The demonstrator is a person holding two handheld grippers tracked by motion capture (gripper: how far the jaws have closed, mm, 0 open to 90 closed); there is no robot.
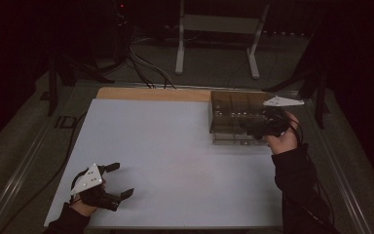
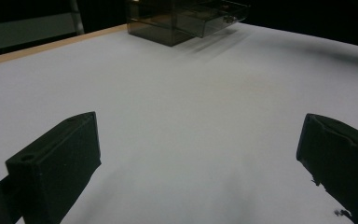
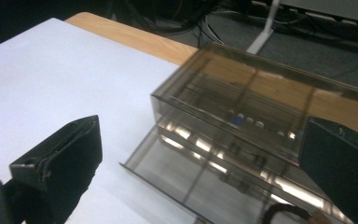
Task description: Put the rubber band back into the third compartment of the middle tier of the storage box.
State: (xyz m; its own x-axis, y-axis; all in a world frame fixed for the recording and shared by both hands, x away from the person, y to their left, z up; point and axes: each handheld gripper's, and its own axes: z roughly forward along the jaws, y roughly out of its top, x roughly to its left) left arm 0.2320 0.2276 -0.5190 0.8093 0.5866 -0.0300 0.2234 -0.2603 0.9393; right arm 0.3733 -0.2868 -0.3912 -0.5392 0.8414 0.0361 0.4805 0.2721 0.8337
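A smoky clear drawer box (image 1: 233,109) stands at the back right of the white table top (image 1: 175,161). Its bottom drawer (image 3: 200,175) is pulled partly out toward me, and small blue and white pieces (image 3: 238,120) lie in a compartment above it. My right gripper (image 1: 254,127) hovers at the front of the box, open, its jaws wide apart on either side of the drawer (image 3: 205,154). Low at the front left of the table, my left gripper (image 1: 120,180) is open and holds nothing (image 2: 200,149). It faces the distant box (image 2: 177,18).
A strip of bare wooden table (image 1: 151,93) shows behind the white sheet. Beyond the table, cables (image 1: 146,70) run across the floor near a grey metal frame (image 1: 214,29). Dark stands (image 1: 53,83) flank the table at both sides.
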